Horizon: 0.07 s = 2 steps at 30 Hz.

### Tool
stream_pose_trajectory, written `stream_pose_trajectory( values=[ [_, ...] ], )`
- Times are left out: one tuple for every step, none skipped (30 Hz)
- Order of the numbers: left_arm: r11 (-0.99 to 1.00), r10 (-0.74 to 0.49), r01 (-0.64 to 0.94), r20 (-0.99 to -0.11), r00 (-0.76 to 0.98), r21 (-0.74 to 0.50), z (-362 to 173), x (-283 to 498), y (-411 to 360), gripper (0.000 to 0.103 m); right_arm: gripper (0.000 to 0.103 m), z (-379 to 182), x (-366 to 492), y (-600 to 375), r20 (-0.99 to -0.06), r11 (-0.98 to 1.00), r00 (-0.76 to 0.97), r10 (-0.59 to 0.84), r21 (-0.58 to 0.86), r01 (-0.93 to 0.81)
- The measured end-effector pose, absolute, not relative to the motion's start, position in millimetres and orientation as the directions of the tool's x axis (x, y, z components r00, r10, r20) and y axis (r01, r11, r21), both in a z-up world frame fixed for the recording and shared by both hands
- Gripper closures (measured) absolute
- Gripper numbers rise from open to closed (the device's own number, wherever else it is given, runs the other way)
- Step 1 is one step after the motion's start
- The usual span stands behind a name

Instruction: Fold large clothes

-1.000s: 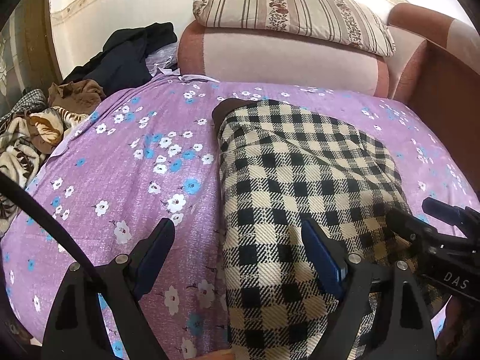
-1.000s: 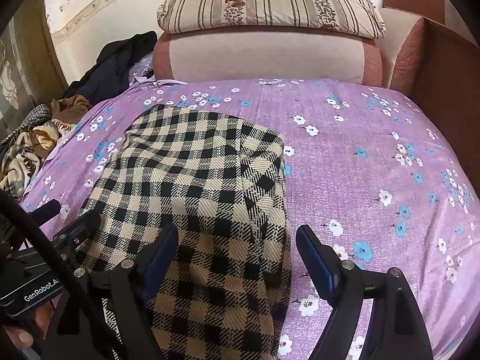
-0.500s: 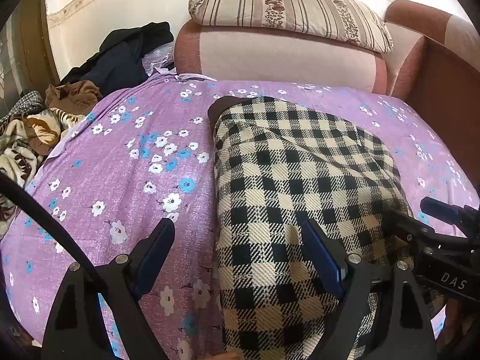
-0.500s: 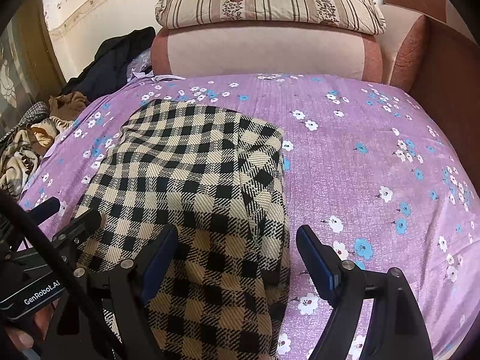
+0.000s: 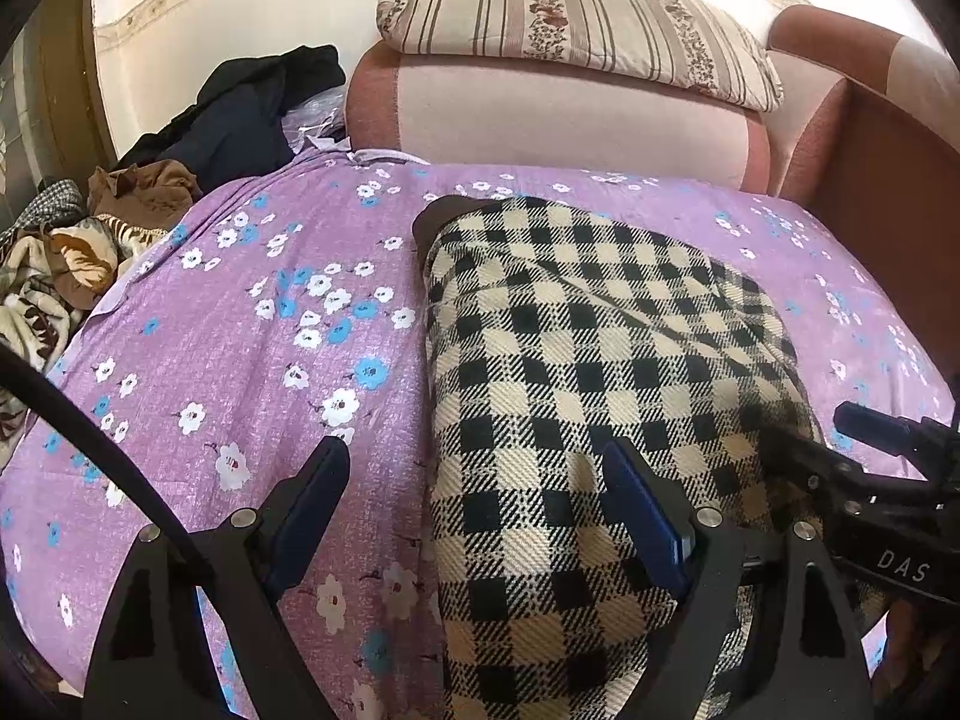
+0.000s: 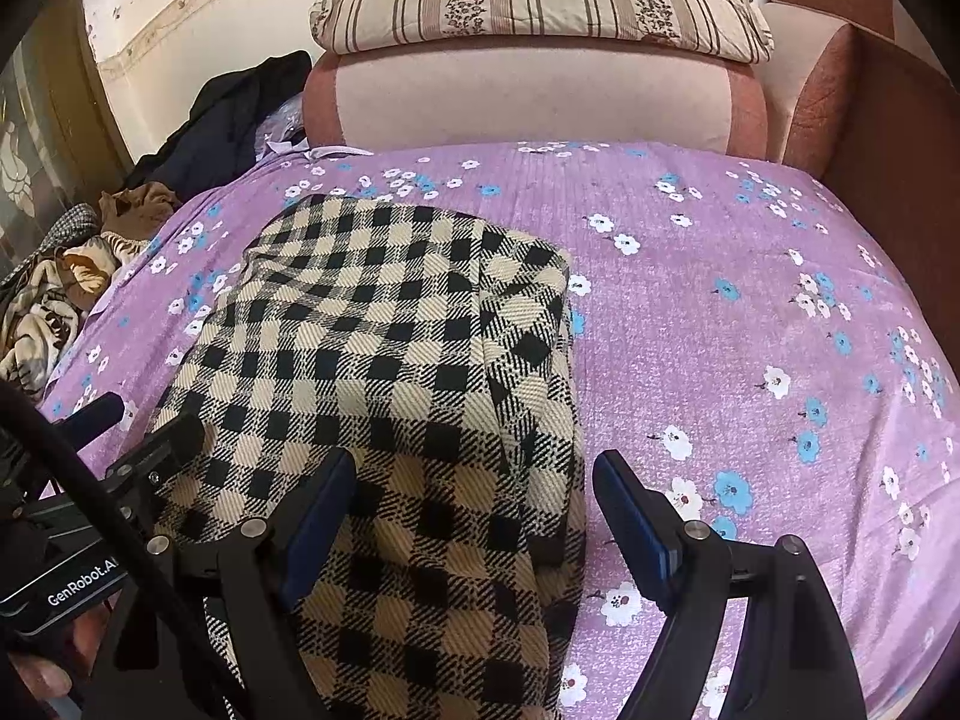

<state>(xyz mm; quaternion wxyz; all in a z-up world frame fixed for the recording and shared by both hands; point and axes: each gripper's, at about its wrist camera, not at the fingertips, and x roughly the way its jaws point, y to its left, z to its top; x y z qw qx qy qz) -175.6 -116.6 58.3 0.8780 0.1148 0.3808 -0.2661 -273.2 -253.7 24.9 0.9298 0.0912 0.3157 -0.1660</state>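
Note:
A black and cream checked garment (image 5: 588, 360) lies folded into a long strip on the purple flowered bedsheet (image 5: 252, 360); it also shows in the right wrist view (image 6: 396, 372). My left gripper (image 5: 480, 516) is open, straddling the strip's left edge near its near end. My right gripper (image 6: 474, 516) is open, straddling the strip's right edge. Neither holds cloth. The right gripper also appears in the left wrist view (image 5: 864, 456), and the left gripper in the right wrist view (image 6: 120, 438).
A striped pillow (image 5: 576, 24) lies on the pink sofa back (image 5: 552, 114). A dark garment (image 5: 240, 114) and a heap of brown and patterned clothes (image 5: 72, 264) lie at the far left. A brown armrest (image 6: 888, 138) bounds the right side.
Both grippers have drawn slightly back and lowered toward the near end of the checked garment. Both stay open and the garment has not moved.

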Motion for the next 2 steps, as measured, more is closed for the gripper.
stream_pose_trajectory(
  values=[
    [0.832, -0.381, 0.555, -0.729, 0.569, -0.001, 58.7, -175.8, -116.7, 0.018, 0.018, 24.9, -273.1, -253.1, -0.618, 0.928, 0.745, -0.251, 0.065, 0.366],
    [0.830, -0.383, 0.557, -0.729, 0.567, -0.003, 59.1, -175.7, -116.8, 0.018, 0.018, 25.0, -273.3, -252.7, -0.617, 0.929, 0.746, -0.251, 0.064, 0.366]
  ],
)
